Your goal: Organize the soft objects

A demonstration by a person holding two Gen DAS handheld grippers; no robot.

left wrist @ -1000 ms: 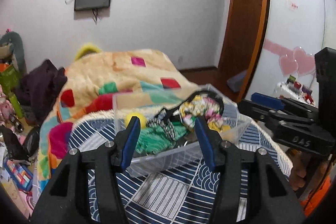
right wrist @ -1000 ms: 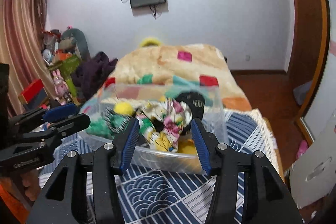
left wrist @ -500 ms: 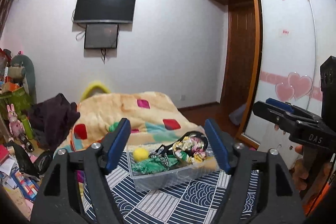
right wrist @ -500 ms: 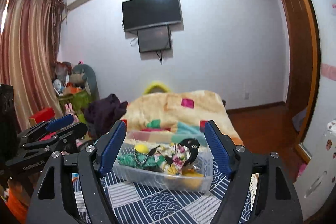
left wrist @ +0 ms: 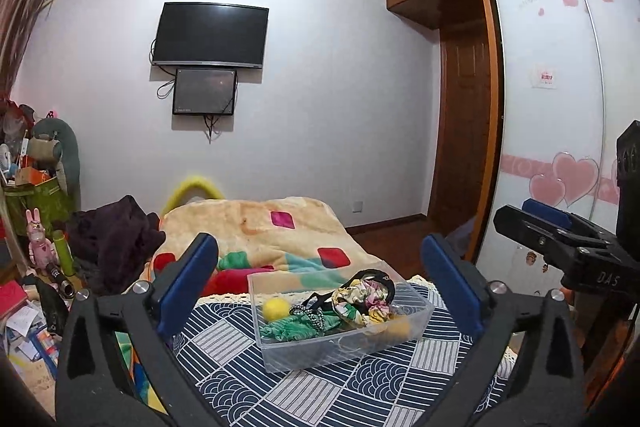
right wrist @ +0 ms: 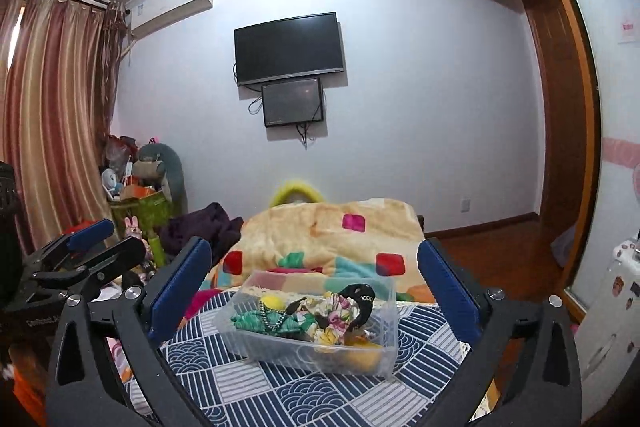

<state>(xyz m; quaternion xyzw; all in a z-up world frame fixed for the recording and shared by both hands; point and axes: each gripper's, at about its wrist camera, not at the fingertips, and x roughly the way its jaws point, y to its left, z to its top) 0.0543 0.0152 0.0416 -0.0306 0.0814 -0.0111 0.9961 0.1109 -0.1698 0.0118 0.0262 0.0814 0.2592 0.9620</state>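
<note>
**Desk:** What is seen in the bedroom frame?

**Photographer:** A clear plastic bin (left wrist: 340, 331) is set on a navy patterned cloth (left wrist: 320, 387) spread at the near end of a bed. Soft items are piled inside it: a yellow ball (left wrist: 276, 308), a green fabric piece (left wrist: 296, 327), a floral scrunchie (left wrist: 362, 301) and a black strap (left wrist: 372, 273) looped over the top. Something yellow is also pressed against the bin's near wall, but what it is cannot be told.

**Desk:** And the tools?

**Photographer:** The left gripper (left wrist: 320, 279) is held above the cloth with its blue-padded jaws spread wide, nothing between them; the bin is framed in the gap, well apart from the pads. The right gripper (right wrist: 314, 279) is spread just as wide and is likewise empty, the bin (right wrist: 316, 323) being seen between its fingers from the other side. Each tool is caught at the edge of the other's view.

**Desk:** Background?

**Photographer:** A cream blanket (left wrist: 256, 227) with coloured squares is laid across the bed behind the bin. A dark television (right wrist: 290, 49) is mounted on the far wall, a smaller screen (right wrist: 293, 106) just beneath it. Striped curtains (right wrist: 48, 115) are hung at the left, and a wardrobe door (left wrist: 552, 131) decorated with pink hearts is seen at the right.
</note>
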